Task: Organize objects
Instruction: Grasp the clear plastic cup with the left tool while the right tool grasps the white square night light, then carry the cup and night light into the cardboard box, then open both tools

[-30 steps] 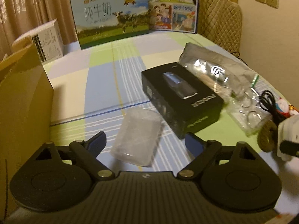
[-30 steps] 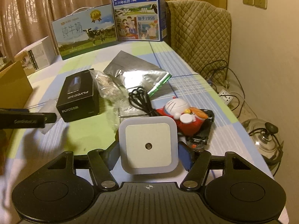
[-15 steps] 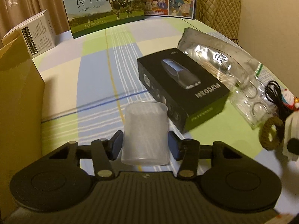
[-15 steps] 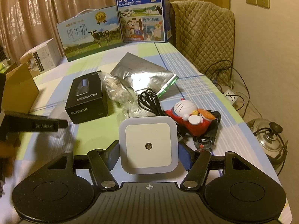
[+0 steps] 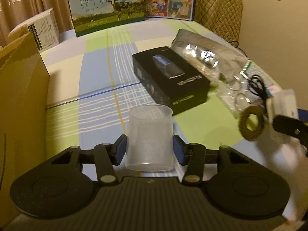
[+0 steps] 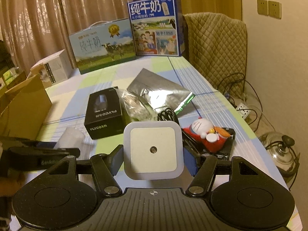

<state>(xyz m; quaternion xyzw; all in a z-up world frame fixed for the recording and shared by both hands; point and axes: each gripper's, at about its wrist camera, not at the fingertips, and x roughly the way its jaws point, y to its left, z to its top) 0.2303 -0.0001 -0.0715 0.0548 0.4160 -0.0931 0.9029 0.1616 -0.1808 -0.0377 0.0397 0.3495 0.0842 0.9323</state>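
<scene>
Over the checked counter point(image 5: 96, 80) we hold a light, thin, crushable plastic cup point(image 5: 149, 137) low in frame, left gripper point(image 5: 149, 151) clamped gently on its sides, while the right gripper point(image 6: 153, 156) pinches a stiff white night light point(image 6: 153, 150) by its edges.

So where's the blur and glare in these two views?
Left wrist view: the right edge smears with motion blur around the brown ring and white night light; glare flares on the foil bag. Right wrist view: mostly sharp, dim warm light; the left gripper at the lower left is soft.
</scene>
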